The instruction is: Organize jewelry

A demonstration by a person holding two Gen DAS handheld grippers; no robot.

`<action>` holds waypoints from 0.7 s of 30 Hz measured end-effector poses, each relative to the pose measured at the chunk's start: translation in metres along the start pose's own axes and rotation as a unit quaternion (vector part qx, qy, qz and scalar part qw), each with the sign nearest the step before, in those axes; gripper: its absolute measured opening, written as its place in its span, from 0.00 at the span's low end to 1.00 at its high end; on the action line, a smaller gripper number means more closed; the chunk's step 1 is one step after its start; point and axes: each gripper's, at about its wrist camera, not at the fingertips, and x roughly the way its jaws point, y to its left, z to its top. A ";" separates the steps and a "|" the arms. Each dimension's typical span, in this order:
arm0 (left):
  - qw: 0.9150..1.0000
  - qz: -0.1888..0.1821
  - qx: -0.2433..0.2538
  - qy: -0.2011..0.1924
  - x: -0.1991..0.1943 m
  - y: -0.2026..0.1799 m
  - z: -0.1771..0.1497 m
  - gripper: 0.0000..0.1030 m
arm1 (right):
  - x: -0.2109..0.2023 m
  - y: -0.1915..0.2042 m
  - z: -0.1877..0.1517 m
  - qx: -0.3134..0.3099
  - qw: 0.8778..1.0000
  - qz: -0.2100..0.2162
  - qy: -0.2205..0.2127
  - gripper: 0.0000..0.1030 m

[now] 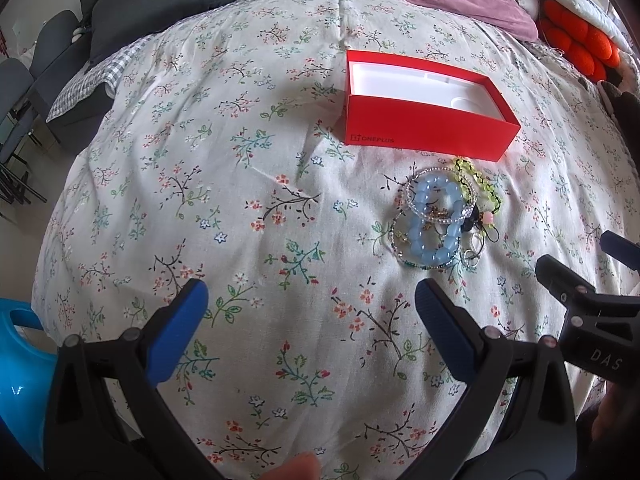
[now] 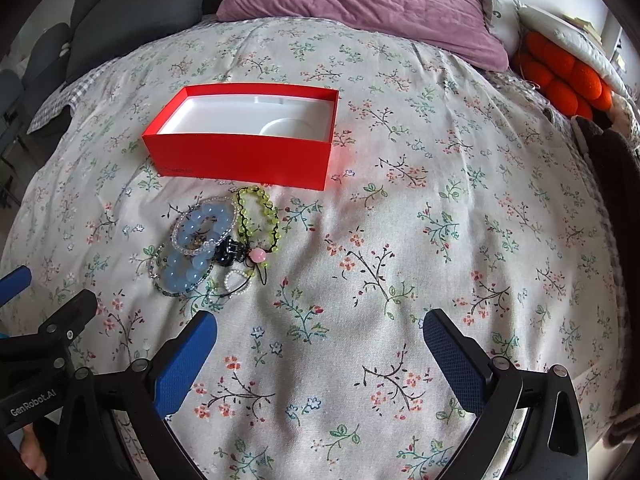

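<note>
Jewelry (image 1: pixel 438 220) lies in a tangled heap on the flowered bedspread (image 1: pixel 240 200), just in front of the red box (image 1: pixel 428 132) and not touching it as far as the left wrist view shows. The heap holds two bracelets of large pale blue beads (image 2: pixel 202 220), a ring of small clear beads (image 2: pixel 188 250) looped around the upper one, a yellow-green beaded bracelet (image 2: pixel 258 216) on a black cord nearest the box, a pink bead (image 2: pixel 257 256), a small black piece (image 2: pixel 230 252) in the middle, and a thin string of tiny white beads (image 2: pixel 236 280) at the near edge; several strands overlap, so which lies over which is hard to tell. The red box stands open, lid off, its white moulded inner tray (image 2: pixel 248 114) holding nothing, with a round recess toward its right end. Both grippers hover over the bed near the camera side of the heap. The left gripper (image 1: pixel 312 300) has its blue-padded fingers (image 1: pixel 176 332) spread wide with only bedspread between them. The right gripper (image 2: pixel 320 328) likewise has its fingers (image 2: pixel 188 364) released and wide apart, grasping nothing. A purple pillow (image 2: pixel 360 0) and an orange cushion (image 2: pixel 564 76) sit at the far end of the bed.
</note>
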 end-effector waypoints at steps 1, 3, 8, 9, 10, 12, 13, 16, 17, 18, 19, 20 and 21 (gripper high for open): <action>1.000 0.000 0.000 0.001 0.000 0.000 0.000 1.00 | 0.000 0.000 0.000 0.000 1.000 0.000 0.000 1.00; 1.000 -0.001 0.000 0.001 0.001 0.001 0.000 1.00 | 0.000 0.000 0.000 0.000 1.000 0.000 0.000 1.00; 1.000 -0.005 0.001 0.004 0.002 0.001 0.001 1.00 | -0.003 -0.001 0.001 -0.001 1.000 -0.001 -0.002 1.00; 1.000 -0.008 0.000 0.006 0.002 0.002 0.001 1.00 | -0.003 0.000 0.001 -0.001 1.000 -0.003 -0.003 1.00; 1.000 -0.011 -0.002 0.007 0.003 0.002 0.001 1.00 | -0.004 0.000 0.001 -0.001 1.000 -0.003 -0.003 1.00; 1.000 -0.015 -0.005 0.011 0.004 0.002 0.001 1.00 | -0.004 0.000 0.001 -0.002 1.000 -0.004 -0.004 1.00; 1.000 -0.017 -0.007 0.012 0.004 0.003 0.001 1.00 | -0.005 0.000 0.001 -0.002 1.000 -0.005 -0.004 1.00; 1.000 -0.025 -0.013 0.015 0.005 0.004 0.001 1.00 | -0.005 0.000 0.001 -0.003 1.000 -0.006 -0.004 1.00; 0.999 -0.028 -0.015 0.016 0.006 0.004 0.002 1.00 | -0.005 0.000 0.001 -0.003 1.000 -0.007 -0.005 1.00; 0.999 -0.032 -0.017 0.017 0.006 0.004 0.001 1.00 | -0.005 0.000 0.001 -0.003 1.000 -0.007 -0.005 1.00; 0.999 -0.034 -0.019 0.017 0.006 0.004 0.002 1.00 | -0.005 0.000 0.001 -0.003 1.000 -0.008 -0.005 1.00; 0.999 -0.036 -0.019 0.018 0.007 0.004 0.002 1.00 | -0.005 -0.001 0.001 -0.002 1.000 -0.008 -0.005 1.00; 0.999 -0.039 -0.018 0.019 0.007 0.003 0.002 1.00 | -0.004 0.000 0.001 -0.002 1.000 -0.008 -0.005 1.00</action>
